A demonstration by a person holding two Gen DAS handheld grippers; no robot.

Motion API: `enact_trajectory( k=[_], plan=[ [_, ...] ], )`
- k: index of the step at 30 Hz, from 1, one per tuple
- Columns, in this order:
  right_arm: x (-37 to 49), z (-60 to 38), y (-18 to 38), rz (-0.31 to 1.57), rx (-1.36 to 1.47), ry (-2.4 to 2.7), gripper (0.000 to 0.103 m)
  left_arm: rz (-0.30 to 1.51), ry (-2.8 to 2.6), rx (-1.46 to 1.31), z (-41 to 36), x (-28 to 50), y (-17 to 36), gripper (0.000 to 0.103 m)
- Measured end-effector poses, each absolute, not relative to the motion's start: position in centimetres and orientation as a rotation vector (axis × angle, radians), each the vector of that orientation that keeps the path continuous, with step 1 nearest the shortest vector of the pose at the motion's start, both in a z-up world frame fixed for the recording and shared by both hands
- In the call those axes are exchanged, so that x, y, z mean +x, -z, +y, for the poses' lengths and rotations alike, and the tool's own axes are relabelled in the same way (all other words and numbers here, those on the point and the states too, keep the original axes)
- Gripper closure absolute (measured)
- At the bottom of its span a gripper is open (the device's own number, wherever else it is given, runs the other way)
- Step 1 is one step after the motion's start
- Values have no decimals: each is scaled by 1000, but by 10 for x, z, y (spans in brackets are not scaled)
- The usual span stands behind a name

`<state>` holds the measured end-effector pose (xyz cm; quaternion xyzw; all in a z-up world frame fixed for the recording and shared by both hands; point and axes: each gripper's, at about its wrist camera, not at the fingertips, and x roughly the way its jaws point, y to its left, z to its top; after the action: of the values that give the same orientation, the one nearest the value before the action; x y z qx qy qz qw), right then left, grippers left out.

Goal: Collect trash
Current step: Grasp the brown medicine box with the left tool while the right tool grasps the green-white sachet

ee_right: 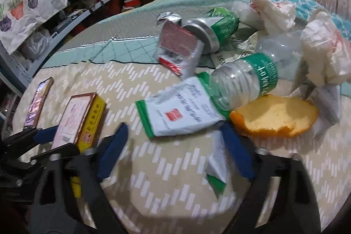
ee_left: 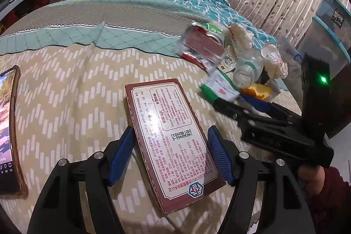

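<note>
None collected yet, I judge: trash pile [ee_right: 252, 71] lies loose on bed [ee_left: 72, 84]. Left tool [ee_left: 173, 159] clasps box [ee_left: 171, 137]; right tool [ee_right: 175, 146] released, wrapper [ee_right: 217, 166] beside one finger.

Two wrist cameras looking down close over the bed [ee_left: 72, 71]

Both are sharing the trash pile [ee_right: 252, 71]; each is also catching the other's gripper.

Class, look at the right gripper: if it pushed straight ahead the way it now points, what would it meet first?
Most likely the white-and-green sachet lying just ahead of the right gripper, before the clear plastic bottle; depth is uncertain.
</note>
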<state>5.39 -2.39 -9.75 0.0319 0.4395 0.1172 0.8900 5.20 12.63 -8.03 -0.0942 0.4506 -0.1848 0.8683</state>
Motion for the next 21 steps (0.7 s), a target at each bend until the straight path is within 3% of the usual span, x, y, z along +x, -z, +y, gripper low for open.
enact_trajectory(
  k=[1, 4, 17, 19, 20, 21],
  plan=[
    [50, -28, 96, 906, 57, -249, 62, 944, 389, -201, 127, 53, 80, 38],
    [43, -40, 95, 914, 86, -275, 82, 947, 393, -195, 122, 58, 80, 38],
    [-27, -143, 93, 908, 195, -143, 83, 962, 467, -157, 90, 67, 75, 38],
    [-39, -176, 90, 882, 279, -74, 76, 973, 498, -154, 80, 67, 76, 38],
    [-41, -184, 89, 870, 316, -60, 67, 977, 511, -150, 75, 67, 77, 38],
    [-46, -194, 87, 842, 370, -51, 32, 983, 532, -142, 66, 66, 77, 38]
  ],
)
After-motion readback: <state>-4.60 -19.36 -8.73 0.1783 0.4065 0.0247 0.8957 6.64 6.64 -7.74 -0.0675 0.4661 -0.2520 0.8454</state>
